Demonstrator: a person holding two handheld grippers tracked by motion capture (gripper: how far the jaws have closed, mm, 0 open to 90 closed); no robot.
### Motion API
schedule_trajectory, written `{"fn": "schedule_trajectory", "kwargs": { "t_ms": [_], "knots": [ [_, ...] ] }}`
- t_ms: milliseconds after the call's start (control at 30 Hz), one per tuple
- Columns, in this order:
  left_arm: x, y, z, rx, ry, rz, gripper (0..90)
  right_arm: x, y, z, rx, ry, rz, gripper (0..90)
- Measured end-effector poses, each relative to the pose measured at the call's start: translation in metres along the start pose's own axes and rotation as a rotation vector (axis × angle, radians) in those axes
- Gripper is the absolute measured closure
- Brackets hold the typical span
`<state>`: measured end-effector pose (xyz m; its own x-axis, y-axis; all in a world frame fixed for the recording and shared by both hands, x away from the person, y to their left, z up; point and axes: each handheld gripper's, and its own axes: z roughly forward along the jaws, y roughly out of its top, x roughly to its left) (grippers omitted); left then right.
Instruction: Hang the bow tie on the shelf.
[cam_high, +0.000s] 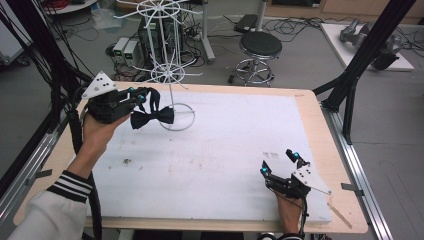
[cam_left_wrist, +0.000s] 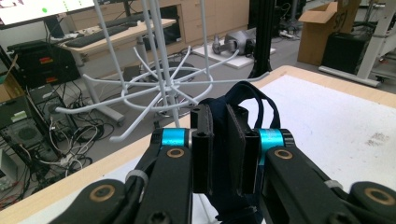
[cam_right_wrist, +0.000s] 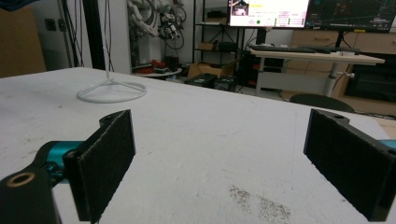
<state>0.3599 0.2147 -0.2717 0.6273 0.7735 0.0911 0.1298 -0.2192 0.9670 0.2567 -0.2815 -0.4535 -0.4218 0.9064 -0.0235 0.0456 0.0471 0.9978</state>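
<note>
A dark navy bow tie (cam_high: 152, 115) hangs in the air at the table's far left, its strap pinched in my left gripper (cam_high: 141, 96). In the left gripper view the dark cloth (cam_left_wrist: 233, 100) sits clamped between the two black pads, with a loop of strap rising above them. Just beyond it stands a white wire rack (cam_high: 167, 60) with hooked arms (cam_left_wrist: 159, 86) and a ring base (cam_high: 181, 117). My right gripper (cam_high: 280, 162) rests low near the table's front right, its jaws wide apart with nothing between them (cam_right_wrist: 219, 163).
A white foam mat (cam_high: 215, 160) covers the wooden table (cam_high: 320, 130). A black stool (cam_high: 259, 50) and cables lie on the floor behind. Black frame posts (cam_high: 360, 65) rise at the right. The rack's ring base (cam_right_wrist: 112, 91) stands far off in the right gripper view.
</note>
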Motion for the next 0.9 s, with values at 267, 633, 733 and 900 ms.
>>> {"fn": "schedule_trajectory", "kwargs": {
  "t_ms": [267, 633, 733, 900],
  "knots": [
    [0.002, 0.004, 0.014, 0.019, 0.014, -0.014, 80.6, 0.0, 0.0, 0.0, 0.0, 0.003, 0.004, 8.0],
    [0.001, 0.011, 0.028, 0.029, 0.019, -0.013, 80.5, 0.0, 0.0, 0.0, 0.001, 0.002, 0.002, 8.0],
    [0.001, 0.013, 0.034, 0.044, 0.023, -0.012, 80.5, 0.0, 0.0, 0.0, 0.001, 0.002, 0.002, 8.0],
    [0.004, 0.013, 0.042, 0.055, 0.035, -0.021, 80.5, 0.0, 0.0, 0.0, 0.0, 0.003, 0.006, 8.0]
  ]
}}
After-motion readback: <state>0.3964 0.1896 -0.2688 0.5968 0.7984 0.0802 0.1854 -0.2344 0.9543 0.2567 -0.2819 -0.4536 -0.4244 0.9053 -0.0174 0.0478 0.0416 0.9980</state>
